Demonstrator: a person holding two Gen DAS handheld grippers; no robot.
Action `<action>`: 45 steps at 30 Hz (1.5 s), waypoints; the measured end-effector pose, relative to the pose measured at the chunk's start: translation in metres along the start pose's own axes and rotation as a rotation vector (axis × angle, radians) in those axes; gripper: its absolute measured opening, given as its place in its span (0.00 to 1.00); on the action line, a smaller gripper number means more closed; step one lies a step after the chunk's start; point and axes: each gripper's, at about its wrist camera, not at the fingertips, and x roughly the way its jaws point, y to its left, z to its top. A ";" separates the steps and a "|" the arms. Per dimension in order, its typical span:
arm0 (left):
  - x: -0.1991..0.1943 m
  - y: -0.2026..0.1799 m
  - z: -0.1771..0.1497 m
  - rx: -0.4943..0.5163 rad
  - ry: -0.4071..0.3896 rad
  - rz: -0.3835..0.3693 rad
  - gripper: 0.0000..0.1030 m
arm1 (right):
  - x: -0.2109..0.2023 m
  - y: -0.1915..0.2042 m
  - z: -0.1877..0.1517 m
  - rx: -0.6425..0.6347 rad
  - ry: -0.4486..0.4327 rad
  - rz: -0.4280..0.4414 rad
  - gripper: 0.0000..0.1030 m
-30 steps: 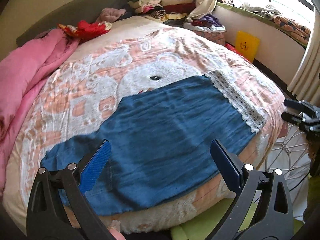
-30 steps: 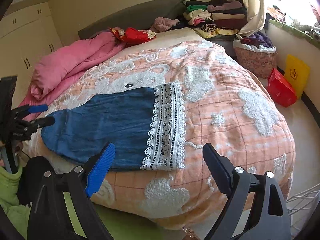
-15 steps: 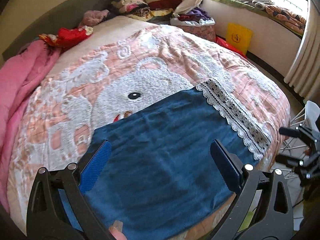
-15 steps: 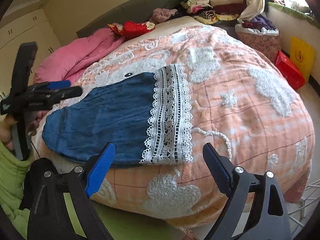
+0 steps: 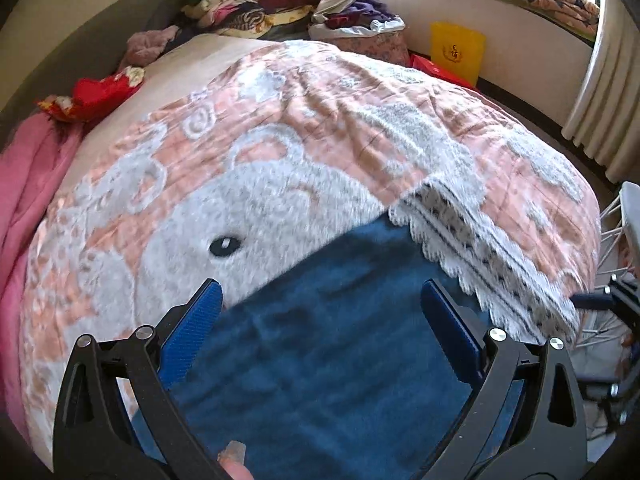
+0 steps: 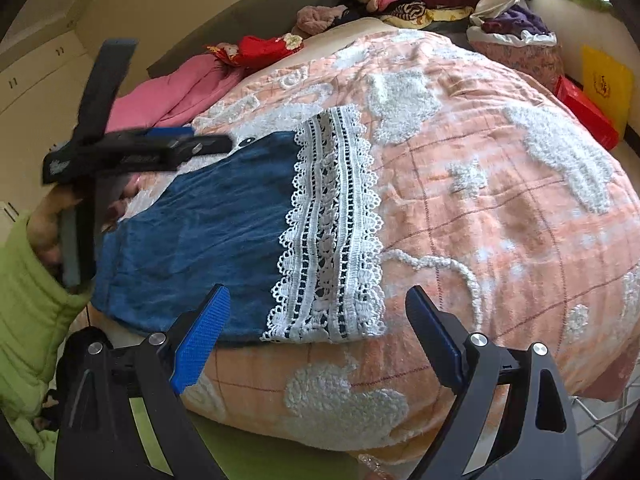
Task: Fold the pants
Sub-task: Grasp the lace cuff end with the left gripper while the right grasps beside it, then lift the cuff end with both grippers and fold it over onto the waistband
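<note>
Lace-hemmed denim pants [image 6: 208, 236]: flat on the bedspread [image 6: 500, 208], possibly halved.
Your left gripper [image 5: 320, 324] and right gripper [image 6: 316, 324] gape empty; further folds remain.

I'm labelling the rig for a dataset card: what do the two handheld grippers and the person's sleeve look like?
Both grippers, left gripper and right gripper, have black triangular-cutout frames, silver pivot bolts and ribbed blue pads. The sleeve is a lime-green quilted jacket's.
</note>
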 end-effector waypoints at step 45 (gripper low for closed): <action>-0.019 0.057 -0.021 -0.133 -0.120 -0.285 0.04 | 0.030 0.116 0.061 -0.242 -0.028 0.288 0.25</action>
